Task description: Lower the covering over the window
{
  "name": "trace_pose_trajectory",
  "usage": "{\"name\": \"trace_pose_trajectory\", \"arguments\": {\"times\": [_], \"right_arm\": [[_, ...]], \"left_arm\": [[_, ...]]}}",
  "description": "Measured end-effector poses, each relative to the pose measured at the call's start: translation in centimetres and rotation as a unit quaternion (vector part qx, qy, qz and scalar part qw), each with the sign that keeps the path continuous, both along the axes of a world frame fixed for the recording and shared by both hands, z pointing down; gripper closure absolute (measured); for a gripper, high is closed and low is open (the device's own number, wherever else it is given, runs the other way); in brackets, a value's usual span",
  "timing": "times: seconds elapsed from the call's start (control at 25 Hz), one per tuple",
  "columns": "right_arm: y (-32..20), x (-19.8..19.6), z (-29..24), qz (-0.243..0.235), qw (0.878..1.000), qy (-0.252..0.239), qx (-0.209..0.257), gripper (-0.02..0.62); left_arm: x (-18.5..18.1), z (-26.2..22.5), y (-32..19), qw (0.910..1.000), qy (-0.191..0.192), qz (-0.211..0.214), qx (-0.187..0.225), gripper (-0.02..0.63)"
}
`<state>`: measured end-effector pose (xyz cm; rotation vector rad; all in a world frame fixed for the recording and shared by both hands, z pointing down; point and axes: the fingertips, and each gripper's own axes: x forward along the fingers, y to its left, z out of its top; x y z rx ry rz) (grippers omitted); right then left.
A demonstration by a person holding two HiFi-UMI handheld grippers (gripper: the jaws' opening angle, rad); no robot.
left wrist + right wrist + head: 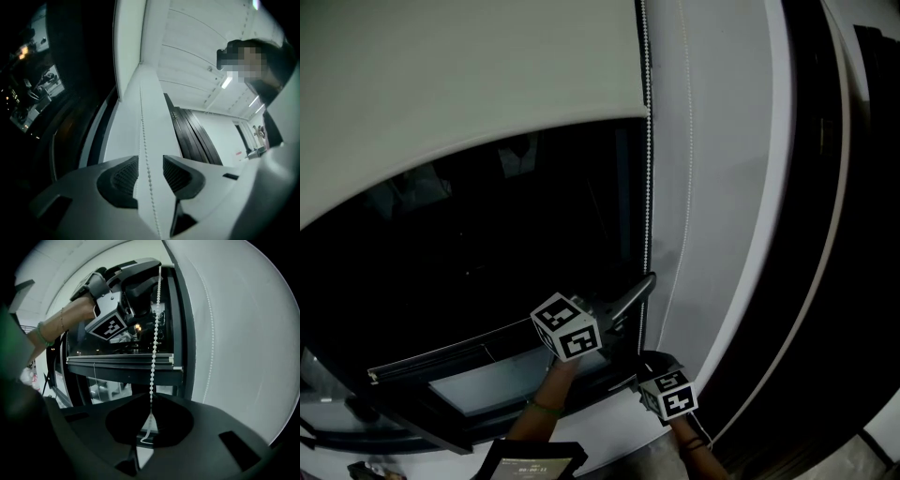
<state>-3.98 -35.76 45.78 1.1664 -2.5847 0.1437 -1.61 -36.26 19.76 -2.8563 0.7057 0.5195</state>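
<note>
A pale roller blind (469, 84) covers the upper part of the dark window (487, 262); its curved bottom edge hangs about a third of the way down. A white bead chain (647, 187) runs down the window's right side. My left gripper (641, 287) reaches up and right to the chain. In the left gripper view it (146, 174) stands open, and the chain (143, 140) passes between the pads untouched. Lower down, my right gripper (648, 364) is shut on the bead chain (153, 348), pinched at the jaw tips (150, 414). The left gripper (149, 275) shows above it.
A white frame or wall (731, 187) with a second thin cord (686, 187) lies right of the chain, and dark vertical panels (848, 234) stand beyond it. A tilted window sash (459, 370) juts out below. A dark flat device (530, 461) sits at the bottom edge.
</note>
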Motion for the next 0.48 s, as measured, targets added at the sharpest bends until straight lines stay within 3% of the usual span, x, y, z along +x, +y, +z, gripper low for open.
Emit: {"name": "trace_pose_trajectory", "arguments": {"times": [0.12,0.16,0.2,0.48], "right_arm": [[0.0,-0.2,0.0,-0.003,1.0,-0.001,0.0,0.58],[0.0,-0.1,0.1,-0.003,1.0,-0.001,-0.001,0.58],[0.0,-0.1,0.3,-0.002,1.0,0.0,-0.001,0.58],[0.0,1.3,-0.8,0.014,1.0,-0.006,0.016,0.58]], "left_arm": [[0.5,0.6,-0.3,0.9998,-0.017,-0.001,-0.004,0.489],[0.7,0.8,-0.4,0.9997,-0.023,-0.003,-0.005,0.58],[0.6,0.9,-0.6,0.9997,-0.023,-0.004,-0.009,0.592],[-1.2,0.7,-0.4,0.9981,0.032,0.02,-0.048,0.595]]}}
